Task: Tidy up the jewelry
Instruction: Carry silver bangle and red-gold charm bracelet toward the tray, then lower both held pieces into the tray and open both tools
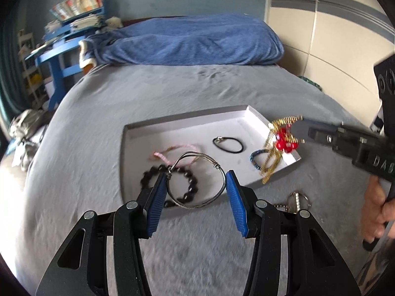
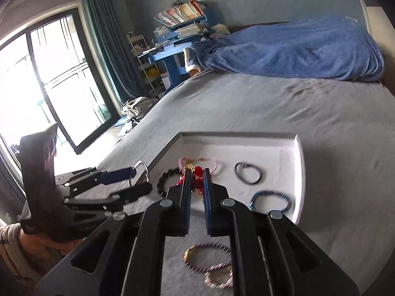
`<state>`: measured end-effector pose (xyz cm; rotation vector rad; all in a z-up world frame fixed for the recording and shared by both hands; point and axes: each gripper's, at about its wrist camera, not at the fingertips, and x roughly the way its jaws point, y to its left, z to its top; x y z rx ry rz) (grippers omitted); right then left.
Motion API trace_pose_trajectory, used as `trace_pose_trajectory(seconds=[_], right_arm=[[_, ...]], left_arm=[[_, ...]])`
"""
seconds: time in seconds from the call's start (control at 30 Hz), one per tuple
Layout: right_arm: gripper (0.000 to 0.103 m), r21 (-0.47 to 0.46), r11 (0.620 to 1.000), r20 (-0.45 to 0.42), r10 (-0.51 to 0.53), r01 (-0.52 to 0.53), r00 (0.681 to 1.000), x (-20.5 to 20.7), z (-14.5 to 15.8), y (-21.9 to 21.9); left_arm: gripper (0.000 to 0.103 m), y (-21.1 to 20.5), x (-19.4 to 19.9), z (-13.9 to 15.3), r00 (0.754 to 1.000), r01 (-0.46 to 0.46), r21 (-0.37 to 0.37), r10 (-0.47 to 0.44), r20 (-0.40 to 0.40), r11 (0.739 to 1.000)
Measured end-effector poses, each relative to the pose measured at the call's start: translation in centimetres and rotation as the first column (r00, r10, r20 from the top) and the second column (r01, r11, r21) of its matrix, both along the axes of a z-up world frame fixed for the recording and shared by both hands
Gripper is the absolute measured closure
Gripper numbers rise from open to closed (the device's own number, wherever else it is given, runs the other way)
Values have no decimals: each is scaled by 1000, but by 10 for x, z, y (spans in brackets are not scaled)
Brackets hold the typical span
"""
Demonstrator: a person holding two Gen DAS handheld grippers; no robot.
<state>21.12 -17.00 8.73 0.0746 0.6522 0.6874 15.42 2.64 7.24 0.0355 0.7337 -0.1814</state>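
Note:
A white tray (image 1: 187, 125) lies on the grey bed and holds a black bead bracelet (image 1: 190, 187), a pink braided bracelet (image 1: 160, 155), a black hair tie (image 1: 228, 144) and a blue bead bracelet (image 1: 256, 157). My left gripper (image 1: 196, 187) has its jaws wide apart with a silver wire bangle (image 1: 197, 180) spanning between the blue pads above the tray's near edge. My right gripper (image 2: 196, 172) is shut on a gold chain necklace with red beads (image 1: 281, 143), hanging over the tray's right corner. The tray also shows in the right wrist view (image 2: 298, 162).
Loose bracelets (image 2: 207, 256) lie on the bed sheet near the tray, and a bead chain with a ring (image 1: 296, 199) lies to its right. A blue blanket (image 1: 192, 42) is at the bed's head. A blue desk (image 1: 56, 56) stands beyond the left edge.

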Motion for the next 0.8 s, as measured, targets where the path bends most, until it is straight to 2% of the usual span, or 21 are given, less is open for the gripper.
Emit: trace_pose_trajectory(seconds=[0.37,0.6,0.8], right_arm=[[94,-34,997,-32,-74,73,997,64,-15,-11],[94,-54,989,-101,-144,139,984,106,-45,-23],[94,-104,981,-175,-182,166,968,127,-77,-27]], left_arm=[[53,-30,57,-35,991,66,-35,-69,-112,997],[53,-40,77,-59,981,81,-48,-88,-174,996],[52,-41,84,-71,972,74,-75,-89,-219,994]])
